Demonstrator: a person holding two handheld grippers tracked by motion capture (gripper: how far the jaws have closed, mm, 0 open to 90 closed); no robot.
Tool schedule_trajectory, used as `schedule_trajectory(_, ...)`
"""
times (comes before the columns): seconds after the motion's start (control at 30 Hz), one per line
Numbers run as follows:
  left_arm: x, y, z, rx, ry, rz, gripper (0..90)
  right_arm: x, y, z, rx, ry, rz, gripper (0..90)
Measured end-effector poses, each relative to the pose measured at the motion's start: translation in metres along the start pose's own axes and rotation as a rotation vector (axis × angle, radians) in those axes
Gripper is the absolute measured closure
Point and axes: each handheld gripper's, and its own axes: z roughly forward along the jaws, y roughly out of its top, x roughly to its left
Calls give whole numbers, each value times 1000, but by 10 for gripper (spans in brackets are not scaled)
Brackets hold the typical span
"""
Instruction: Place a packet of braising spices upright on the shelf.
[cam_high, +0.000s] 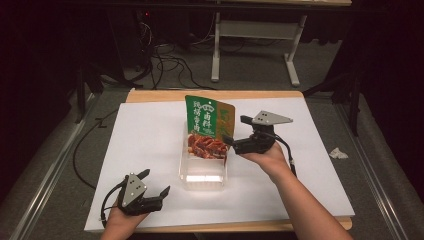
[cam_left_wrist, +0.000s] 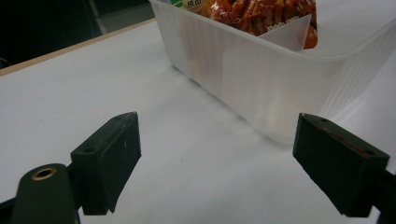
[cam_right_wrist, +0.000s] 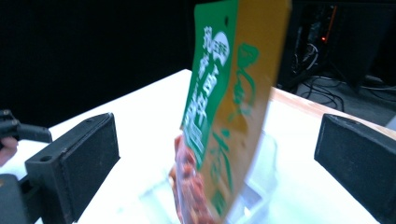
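A clear plastic tub (cam_high: 202, 176) stands mid-table on a white sheet (cam_high: 145, 145). Two snack packets stand upright in its far end: a green one (cam_high: 201, 119) in front and an orange one (cam_high: 227, 119) just behind it. My right gripper (cam_high: 236, 129) is open beside the packets' right edge, its jaws wide apart. In the right gripper view the green packet (cam_right_wrist: 210, 88) and orange packet (cam_right_wrist: 250, 116) rise between the jaws without touching them. My left gripper (cam_high: 154, 182) rests open near the front left, empty, facing the tub (cam_left_wrist: 261, 79).
The wooden table edge (cam_high: 215, 94) shows past the sheet at the back. A crumpled white scrap (cam_high: 338, 153) lies on the floor to the right. Cables (cam_high: 165, 65) and a white table frame (cam_high: 255, 40) sit beyond the table.
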Motion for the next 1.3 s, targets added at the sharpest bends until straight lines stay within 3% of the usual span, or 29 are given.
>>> schedule_trajectory(0.37,-1,0,1,5,-2,4,156,-6,-30,-58,4,-76,-18,0)
schedule_trajectory(0.63,-2,0,2,8,-4,4,156,-10,-66,-106,2,-134,8,4)
schedule_trajectory(0.83,-3,0,4,14,-8,0,156,-15,-101,-146,-47,-203,52,15)
schedule_trajectory(0.97,-4,1,7,19,-12,7,156,-22,-114,-153,-16,-239,51,26)
schedule_trajectory(1.07,-5,1,6,20,-12,9,156,-28,-118,-152,-12,-244,81,26)
schedule_trajectory(1.3,-4,0,7,26,-17,12,156,-27,-120,-145,16,-229,50,27)
